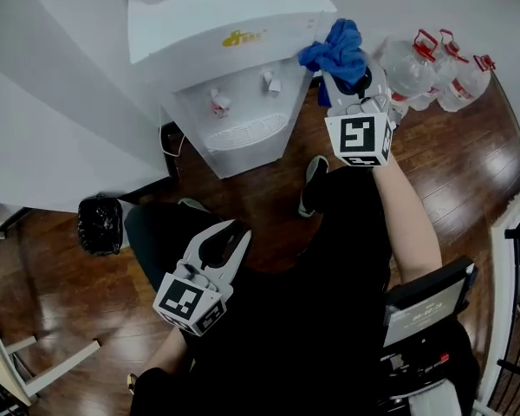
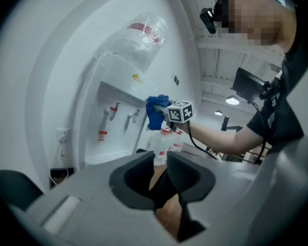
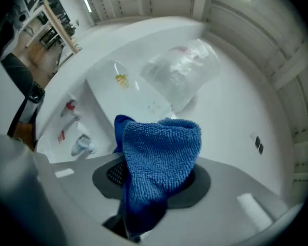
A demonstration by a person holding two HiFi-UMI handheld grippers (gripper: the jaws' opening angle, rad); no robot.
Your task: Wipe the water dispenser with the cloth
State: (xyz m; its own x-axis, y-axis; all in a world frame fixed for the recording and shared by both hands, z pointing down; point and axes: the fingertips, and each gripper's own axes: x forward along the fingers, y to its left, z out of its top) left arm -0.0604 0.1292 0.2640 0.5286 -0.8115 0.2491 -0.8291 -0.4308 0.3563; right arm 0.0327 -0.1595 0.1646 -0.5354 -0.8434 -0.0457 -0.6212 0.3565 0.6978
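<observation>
The white water dispenser (image 1: 234, 24) stands against the wall, with two taps (image 1: 218, 102) above a drip tray. A clear bottle (image 2: 141, 32) sits upside down on top of it. My right gripper (image 1: 351, 81) is shut on a bunched blue cloth (image 1: 338, 52) at the dispenser's upper right front corner. In the right gripper view the cloth (image 3: 161, 155) drapes over the jaws and hides the right gripper (image 3: 150, 184) tips; the dispenser (image 3: 136, 99) lies just beyond. My left gripper (image 1: 230, 241) hangs low over the person's lap, shut on nothing. The left gripper (image 2: 167, 176) points at the dispenser (image 2: 118, 117) from a distance.
Several clear water jugs (image 1: 433, 72) with red handles stand on the wood floor right of the dispenser. A black bin (image 1: 100, 224) sits at the left by the white wall. A cable (image 1: 169, 141) runs down beside the dispenser. A dark chair (image 1: 429, 306) is at the lower right.
</observation>
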